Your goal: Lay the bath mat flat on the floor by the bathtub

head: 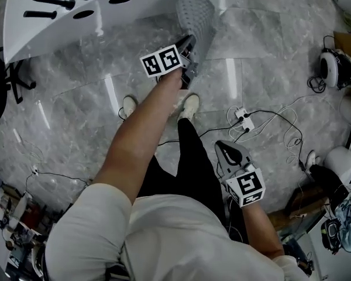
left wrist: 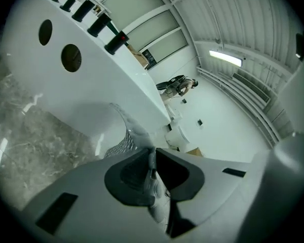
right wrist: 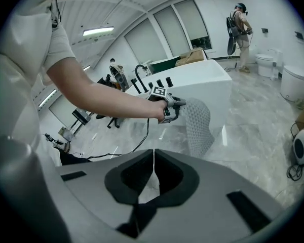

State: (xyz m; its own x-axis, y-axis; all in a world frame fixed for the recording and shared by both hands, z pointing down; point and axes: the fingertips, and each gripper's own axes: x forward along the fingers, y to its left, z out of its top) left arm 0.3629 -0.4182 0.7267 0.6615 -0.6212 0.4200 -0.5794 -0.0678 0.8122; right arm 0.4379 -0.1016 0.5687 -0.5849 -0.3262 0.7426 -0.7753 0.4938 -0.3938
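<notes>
By the bathtub [head: 76, 16]: left gripper [head: 189, 45], jaws pinched on one edge of the bath mat [head: 196, 13], limp, dangling, not yet flat on the floor [head: 76, 116]. Probably light and floppy; best held at a second corner. Right gripper [head: 231, 152]: jaws together, empty.

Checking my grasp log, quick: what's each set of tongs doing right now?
Left tongs: closed on the grey dimpled bath mat.
Right tongs: closed, holding nothing.
</notes>
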